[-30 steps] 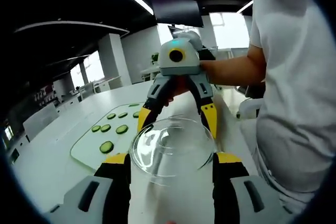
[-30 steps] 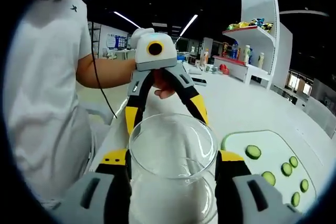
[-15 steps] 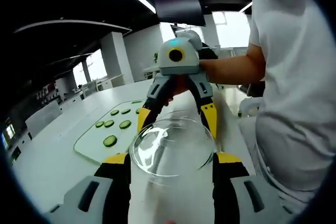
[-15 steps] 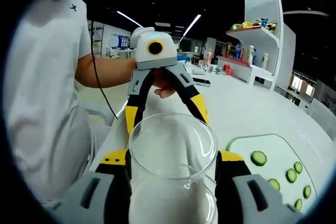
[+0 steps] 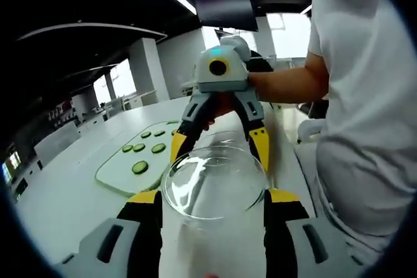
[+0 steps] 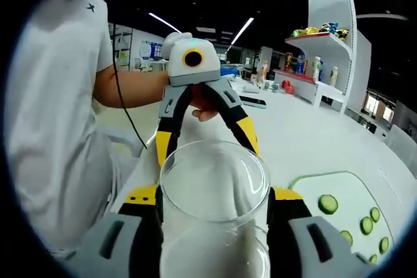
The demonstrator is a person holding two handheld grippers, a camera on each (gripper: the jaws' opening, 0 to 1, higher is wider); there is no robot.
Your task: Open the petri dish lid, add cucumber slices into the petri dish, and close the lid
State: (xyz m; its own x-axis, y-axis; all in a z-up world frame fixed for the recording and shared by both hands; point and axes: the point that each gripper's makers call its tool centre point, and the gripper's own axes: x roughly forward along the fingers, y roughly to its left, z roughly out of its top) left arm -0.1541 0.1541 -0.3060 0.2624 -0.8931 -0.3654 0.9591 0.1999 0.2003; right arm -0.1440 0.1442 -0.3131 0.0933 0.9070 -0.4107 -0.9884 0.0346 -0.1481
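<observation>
Between the two grippers, above the white desk [image 5: 71,187], a clear round glass petri dish is held from both sides.

Seen from the left gripper view, the left gripper [image 5: 212,201] has its black-and-yellow fingers [image 5: 146,208] clamped on the clear glass dish part [image 5: 214,183], with the right gripper [image 5: 218,142] facing it from behind, its yellow tips at the far rim. Seen from the right gripper view, the right gripper [image 6: 214,201] pinches a clear glass dish piece [image 6: 214,181]; which piece is lid or base cannot be told. The opposite gripper [image 6: 207,140] meets it head-on, held by a person in a white shirt [image 6: 58,115]. Round green cucumber slices [image 5: 140,167] lie on a pale green cutting board [image 5: 120,175] on the desk, well apart from the dish; that board [image 6: 355,193] and slices [image 6: 328,204] appear there too.
</observation>
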